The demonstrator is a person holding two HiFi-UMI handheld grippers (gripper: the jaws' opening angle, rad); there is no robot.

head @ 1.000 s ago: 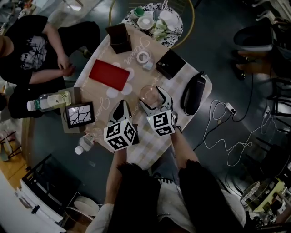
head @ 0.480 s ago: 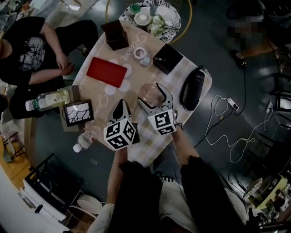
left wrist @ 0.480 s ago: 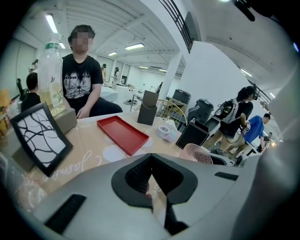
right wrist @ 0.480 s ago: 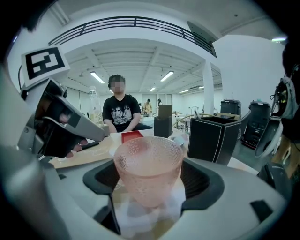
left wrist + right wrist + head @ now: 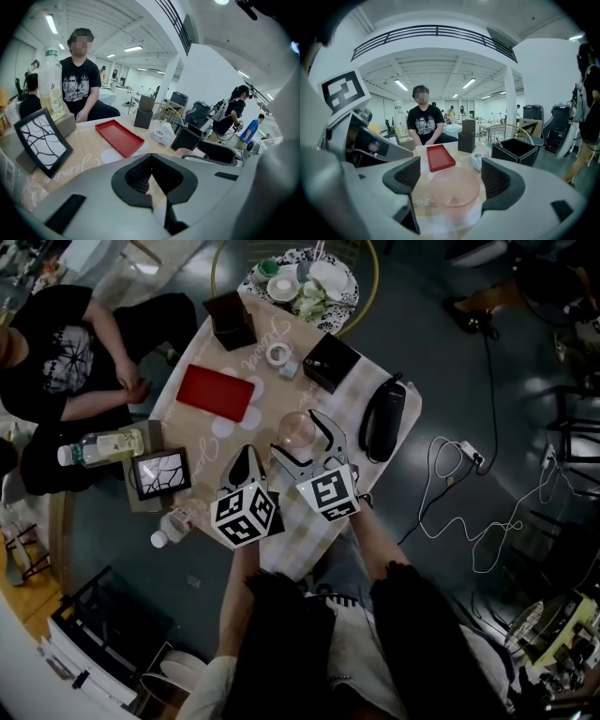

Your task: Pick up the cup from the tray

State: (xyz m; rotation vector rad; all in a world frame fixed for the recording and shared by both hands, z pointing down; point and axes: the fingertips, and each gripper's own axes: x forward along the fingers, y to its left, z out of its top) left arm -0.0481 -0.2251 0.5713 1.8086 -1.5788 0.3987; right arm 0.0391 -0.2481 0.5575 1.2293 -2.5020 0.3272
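Your right gripper is spread wide, its jaws on either side of the pink cup at the lower centre of its view. The cup is off the red tray, which lies upper left in the head view. Your left gripper is pressed together.

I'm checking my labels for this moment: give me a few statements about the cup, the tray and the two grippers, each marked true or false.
1. The cup stands in the red tray. False: it stands on the table, apart from the tray, which holds nothing.
2. The cup is between the jaws of the right gripper. True; the jaws are spread apart on either side of it.
3. The left gripper has its jaws wide apart. False: they are together, with nothing between them.
4. The tape roll lies on the table, outside the tray. True.
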